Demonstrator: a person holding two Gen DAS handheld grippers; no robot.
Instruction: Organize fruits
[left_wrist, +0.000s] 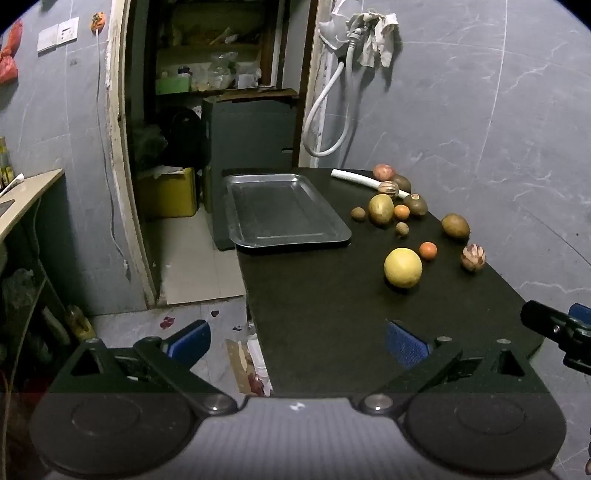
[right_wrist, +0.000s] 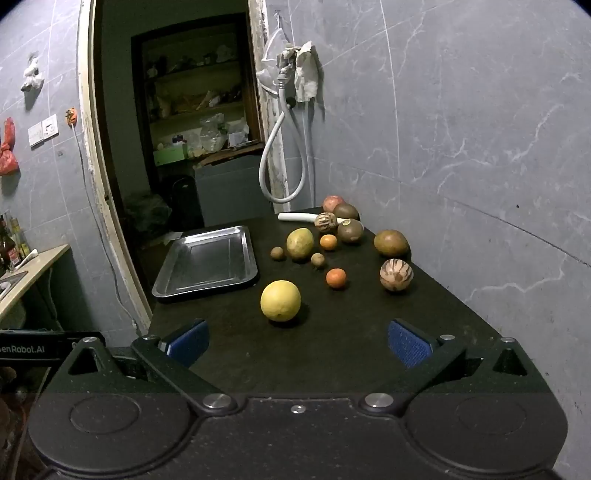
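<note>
Nearest on the table (right_wrist: 332, 354), I am lining the spread, empty right hand-held gripper (right_wrist: 297, 343) around the yellow citrus (right_wrist: 280, 300), aiming to pinch its widest middle gently.

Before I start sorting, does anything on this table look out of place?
Yes: a white tube lies among the fruit at the far end, touching the striped fruit. It is no fruit. The metal tray holds nothing.

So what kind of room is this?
Probably a home kitchen or utility corner: grey tiled walls, a hose hanging from a wall tap, and a doorway to cluttered pantry shelves. Fruit sits on a dark table.
</note>
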